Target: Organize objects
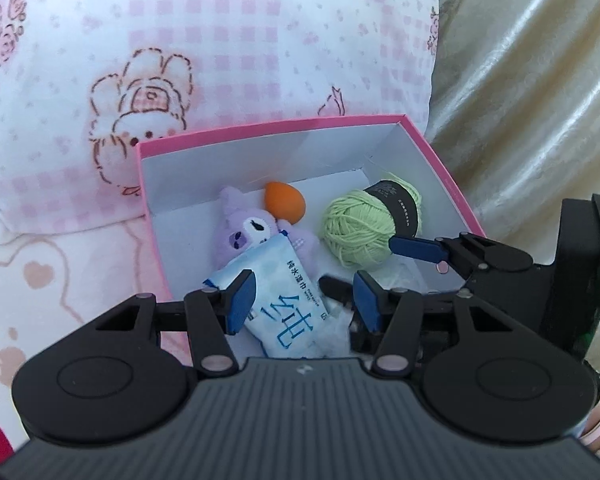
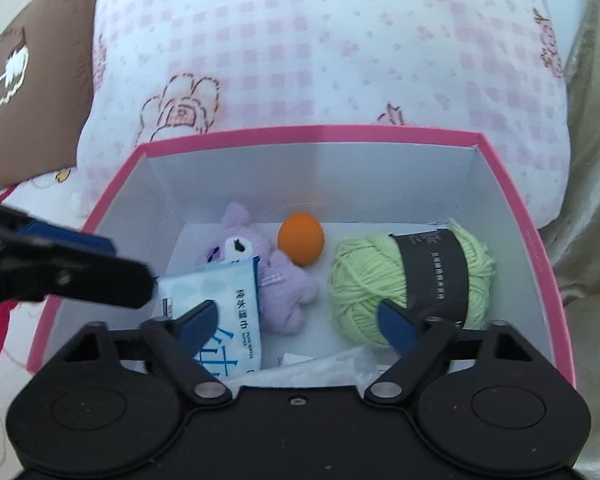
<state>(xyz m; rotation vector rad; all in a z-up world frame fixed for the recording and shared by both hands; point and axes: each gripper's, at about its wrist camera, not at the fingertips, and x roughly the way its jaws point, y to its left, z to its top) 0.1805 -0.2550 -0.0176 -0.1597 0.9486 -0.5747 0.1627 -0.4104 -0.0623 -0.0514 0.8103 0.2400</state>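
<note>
- The wet-wipes pack (image 1: 278, 304) lies in the near left part of the pink box (image 1: 260, 128), its far end propped on the purple plush toy (image 1: 246, 232). It sits between the pads of the left tool (image 1: 302, 300); the left pad looks to be against its edge, but whether both pads press on it I cannot tell.
- Beside the plush lies an orange ball (image 2: 301, 245), and the green yarn ball (image 2: 410, 280) fills the right side of the box.
- The right tool (image 2: 300, 322) hangs over the box with its jaws fairly wide and nothing gripped; its right pad lies at the yarn's near edge, its left pad over the wipes pack.
- The box rests on a bed covered in pink checked bedding (image 2: 320, 40).
- My judgement: the step in hand is settling the wipes pack in the box. To do it well, lay the pack flat beside the plush rather than on it, let go only once it is supported, and lift straight out.
- Both tools crowd the same corner, so one should wait while the other works, and the right pad should stay clear of loose yarn strands.
</note>
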